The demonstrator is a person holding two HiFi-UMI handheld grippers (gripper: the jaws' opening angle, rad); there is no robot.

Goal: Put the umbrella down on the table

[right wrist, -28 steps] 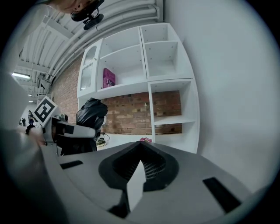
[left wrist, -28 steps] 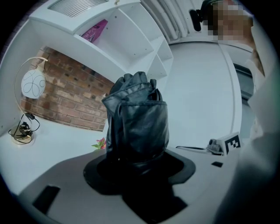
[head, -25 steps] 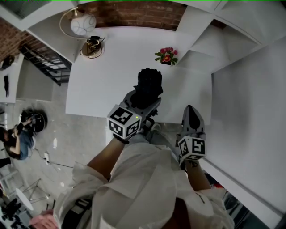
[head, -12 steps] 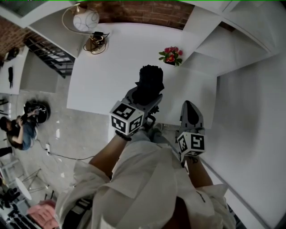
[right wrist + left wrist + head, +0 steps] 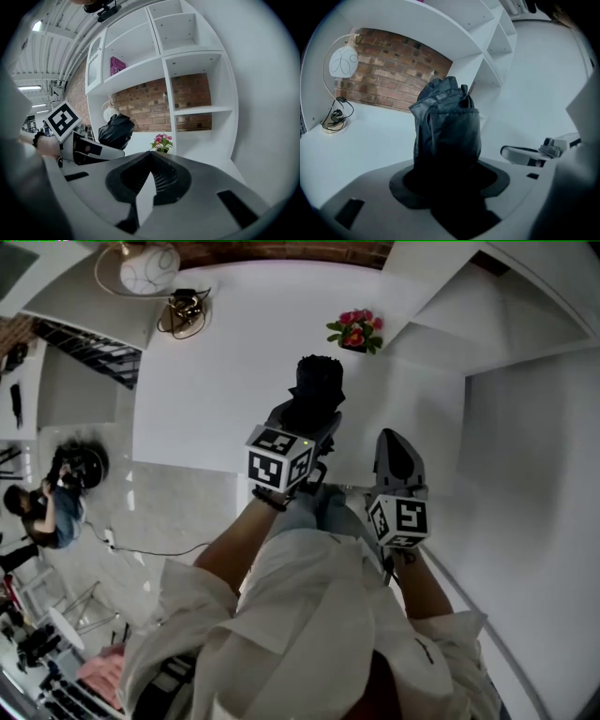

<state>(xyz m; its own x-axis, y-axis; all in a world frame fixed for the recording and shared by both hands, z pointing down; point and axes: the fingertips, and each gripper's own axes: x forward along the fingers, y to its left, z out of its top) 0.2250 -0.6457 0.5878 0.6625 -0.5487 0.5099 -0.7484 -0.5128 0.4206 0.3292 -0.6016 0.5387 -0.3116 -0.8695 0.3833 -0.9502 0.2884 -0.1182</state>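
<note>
Now dark, crumpled umbrella (image 5: 447,126) in left gripper (image 5: 447,176)

Count, head view:
- 1 umbrella (image 5: 317,397), mid frame.
- 2 grippers: left gripper (image 5: 314,432) and right gripper (image 5: 394,442), both centre.
- 2 marker cubes, 1 per gripper: left cube (image 5: 278,457), right cube (image 5: 400,519).
- 1 table (image 5: 206,381), upper centre.
- 1 lamp (image 5: 148,268), upper left.
- 1 flower pot (image 5: 354,331), top centre.
- 1 shelf unit (image 5: 487,306), upper right.
- 1 other person (image 5: 47,512), left edge.

Right gripper view adds 1 pink box (image 5: 117,64), upper left, on a shelf.
</note>
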